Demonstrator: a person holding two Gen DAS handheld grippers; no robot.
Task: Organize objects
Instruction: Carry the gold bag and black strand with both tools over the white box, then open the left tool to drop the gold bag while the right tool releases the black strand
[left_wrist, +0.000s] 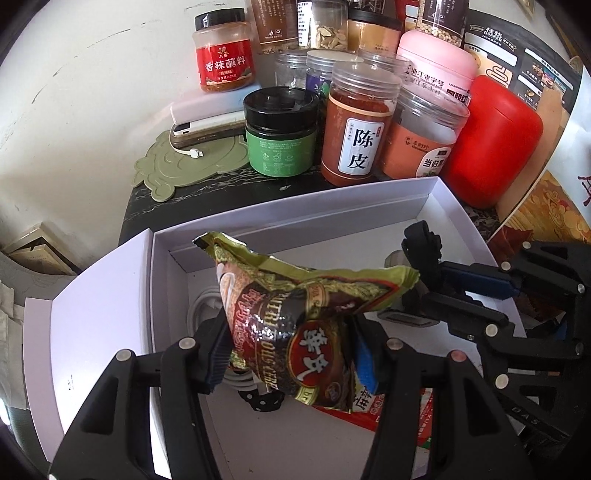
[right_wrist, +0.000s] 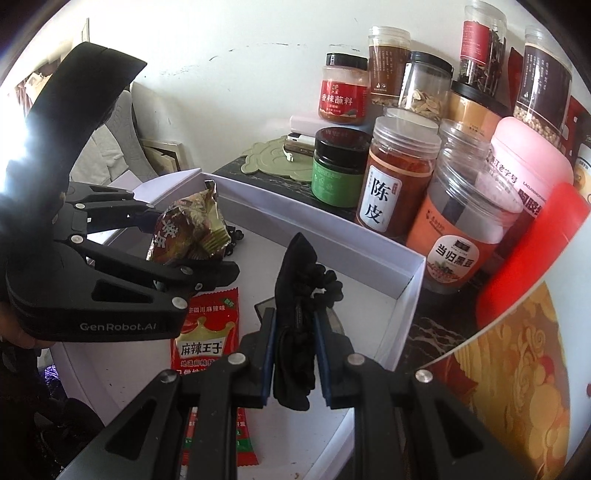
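Note:
My left gripper (left_wrist: 291, 354) is shut on a green-and-brown cereal sachet (left_wrist: 295, 317) and holds it above the open white box (left_wrist: 258, 218). The sachet also shows in the right wrist view (right_wrist: 184, 236), with the left gripper (right_wrist: 184, 243) around it. My right gripper (right_wrist: 295, 354) is shut on a black cloth item with a ruffled edge (right_wrist: 299, 295), held over the box's right part (right_wrist: 369, 254). In the left wrist view the right gripper (left_wrist: 424, 273) holds that black item (left_wrist: 423, 240). A red snack packet (right_wrist: 207, 339) lies flat in the box.
Several jars stand behind the box: a green jar with a black lid (left_wrist: 280, 129), an orange-filled jar with a white label (left_wrist: 358, 125), a red canister (left_wrist: 495, 140). A phone and power bank (left_wrist: 207, 118) lie on a green mat (left_wrist: 184, 162). A white cable (left_wrist: 207, 302) lies in the box.

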